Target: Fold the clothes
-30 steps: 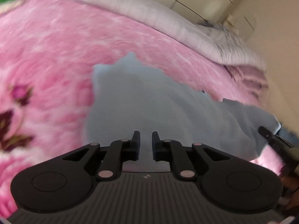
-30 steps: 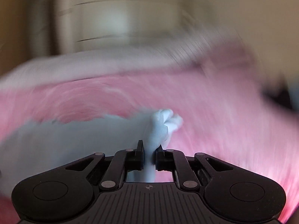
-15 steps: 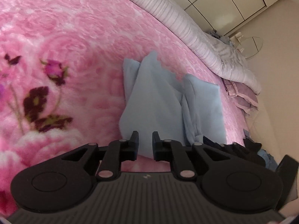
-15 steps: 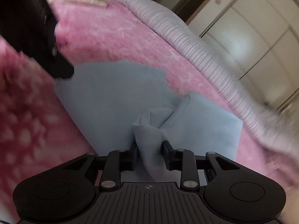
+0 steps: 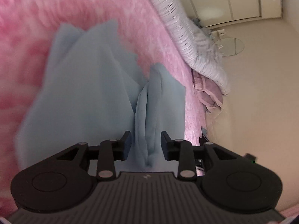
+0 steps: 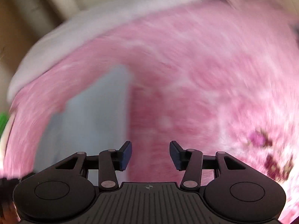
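left wrist view: the left gripper (image 5: 146, 143) has its jaws parted, with a bunched ridge of the light blue garment (image 5: 84, 85) rising between the fingers; whether the pads touch the cloth cannot be told. the garment lies spread on the pink blanket (image 5: 28, 28), near the blanket's edge by the grey striped quilt (image 5: 186, 37).

right wrist view, blurred: the right gripper (image 6: 150, 155) is spread wide and holds nothing, above bare pink blanket (image 6: 196, 84). the garment (image 6: 89, 115) lies left of its fingers.
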The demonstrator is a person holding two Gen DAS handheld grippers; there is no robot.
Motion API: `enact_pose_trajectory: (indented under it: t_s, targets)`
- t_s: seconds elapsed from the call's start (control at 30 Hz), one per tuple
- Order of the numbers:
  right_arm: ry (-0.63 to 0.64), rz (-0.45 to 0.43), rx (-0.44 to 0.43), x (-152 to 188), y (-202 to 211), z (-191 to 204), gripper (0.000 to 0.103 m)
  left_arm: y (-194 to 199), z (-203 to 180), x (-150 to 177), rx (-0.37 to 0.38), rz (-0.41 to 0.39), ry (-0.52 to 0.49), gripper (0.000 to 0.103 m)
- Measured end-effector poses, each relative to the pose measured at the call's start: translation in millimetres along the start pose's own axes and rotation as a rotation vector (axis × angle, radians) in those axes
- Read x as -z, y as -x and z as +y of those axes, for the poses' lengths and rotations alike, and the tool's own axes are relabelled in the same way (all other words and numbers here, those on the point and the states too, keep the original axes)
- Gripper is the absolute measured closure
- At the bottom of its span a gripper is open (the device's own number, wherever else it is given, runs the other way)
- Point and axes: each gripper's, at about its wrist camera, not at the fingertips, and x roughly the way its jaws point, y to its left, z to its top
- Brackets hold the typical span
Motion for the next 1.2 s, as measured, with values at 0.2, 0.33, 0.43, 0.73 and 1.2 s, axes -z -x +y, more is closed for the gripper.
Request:
enact_pose_trajectory:
  t_s: [0.2, 0.33, 0.43, 0.73, 1.2]
  targets:
    - [0.079, 0.11, 0.006, 18.3, -31.0, 5.1, 0.054, -45.6, -13.3, -1.6, 0.009, 0.092, -0.045, 0.085]
    - [0.138, 0.092, 0.002, 34.7, -26.1, 21.9, 0.06, -23.9, -37.3, 6.6, -0.022, -0.009, -0.235, 0.095]
    - [0.169, 0.094, -0.058, 36.3, -25.1, 41.8, 0.062, 18.3, -44.9, 7.3, -0.031, -0.104, -0.32, 0.095]
    - [0.406, 0.074, -0.055, 67.1, -49.9, 130.7, 0.061, 64.0, 22.8, 0.7, -0.163, -0.142, -0.155, 0.093]
    - [0.491, -0.065, -0.104, 105.2, -42.9, 133.8, 0.059, 65.1, 40.7, 18.1, -0.223, -0.169, -0.22, 0.089]
